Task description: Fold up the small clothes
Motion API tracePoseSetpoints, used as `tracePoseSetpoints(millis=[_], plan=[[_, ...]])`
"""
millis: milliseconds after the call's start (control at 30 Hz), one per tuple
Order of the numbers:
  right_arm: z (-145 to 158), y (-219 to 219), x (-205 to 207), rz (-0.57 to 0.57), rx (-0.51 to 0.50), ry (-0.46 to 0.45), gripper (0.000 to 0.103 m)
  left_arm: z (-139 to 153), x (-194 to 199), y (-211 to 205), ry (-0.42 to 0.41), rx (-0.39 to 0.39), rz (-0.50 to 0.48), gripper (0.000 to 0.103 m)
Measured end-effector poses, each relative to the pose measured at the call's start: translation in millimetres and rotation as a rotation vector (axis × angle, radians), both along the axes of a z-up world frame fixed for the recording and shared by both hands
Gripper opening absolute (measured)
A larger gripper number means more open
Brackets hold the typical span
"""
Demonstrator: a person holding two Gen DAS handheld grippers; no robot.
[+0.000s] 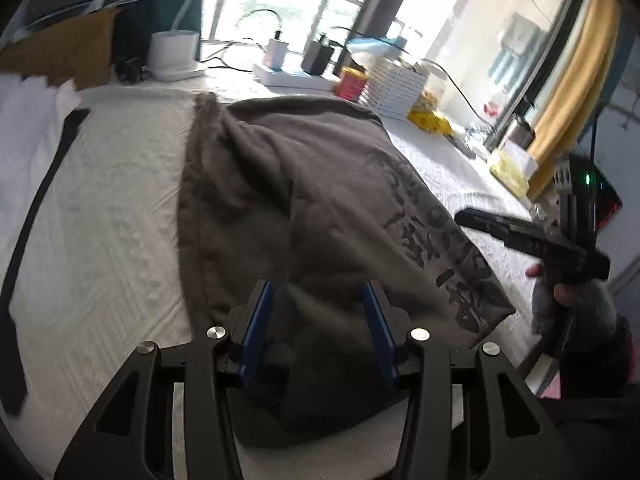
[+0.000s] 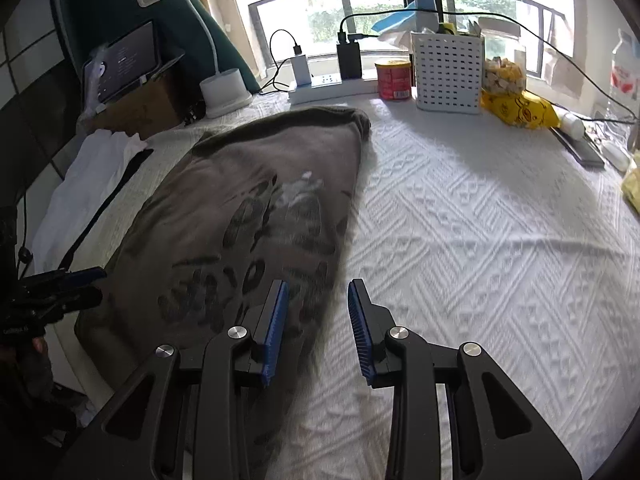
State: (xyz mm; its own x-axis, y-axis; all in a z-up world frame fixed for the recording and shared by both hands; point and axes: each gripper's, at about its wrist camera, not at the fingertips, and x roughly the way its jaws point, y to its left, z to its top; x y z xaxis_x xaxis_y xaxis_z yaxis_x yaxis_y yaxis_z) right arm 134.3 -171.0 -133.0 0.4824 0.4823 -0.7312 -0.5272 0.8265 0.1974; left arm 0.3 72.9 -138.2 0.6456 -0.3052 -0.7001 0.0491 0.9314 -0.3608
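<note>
A grey-brown T-shirt with a dark print lies folded lengthwise on the white textured cover. My left gripper hovers over the shirt's near end. Its blue pads are apart, with cloth below them but not pinched. In the right wrist view the same shirt lies to the left. My right gripper is open over its right edge, one pad above the cloth and one above the bare cover. Each gripper shows in the other's view: the right gripper in a hand, the left gripper at the left edge.
A white garment with a black strap lies left of the shirt. Along the window stand a lamp base, a power strip with chargers, a red can, a white basket and a yellow bag.
</note>
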Motion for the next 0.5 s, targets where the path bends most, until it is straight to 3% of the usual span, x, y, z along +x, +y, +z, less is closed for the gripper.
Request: tracePoseSetpoints(millis=[133, 267, 333, 367, 500], plan=[[-5, -5, -9, -0.008, 0.005, 0.007, 0.034, -4, -7, -1, 0.017, -0.059, -0.017, 0.047], [-6, -9, -16, -0.012, 0.007, 0.007, 0.034, -13, -8, -17, 0.05, -0.016, -0.078, 0.045], [-6, -11, -20, -0.016, 0.006, 0.005, 0.034, -11, -11, -22, 0.024, 0.023, -0.096, 0.027], [-6, -12, -22, -0.017, 0.005, 0.005, 0.034, -11, -12, -22, 0.029, 0.022, -0.109, 0.004], [-7, -13, -27, -0.021, 0.002, 0.005, 0.034, 1, -24, -18, -0.014, 0.029, -0.124, 0.002]])
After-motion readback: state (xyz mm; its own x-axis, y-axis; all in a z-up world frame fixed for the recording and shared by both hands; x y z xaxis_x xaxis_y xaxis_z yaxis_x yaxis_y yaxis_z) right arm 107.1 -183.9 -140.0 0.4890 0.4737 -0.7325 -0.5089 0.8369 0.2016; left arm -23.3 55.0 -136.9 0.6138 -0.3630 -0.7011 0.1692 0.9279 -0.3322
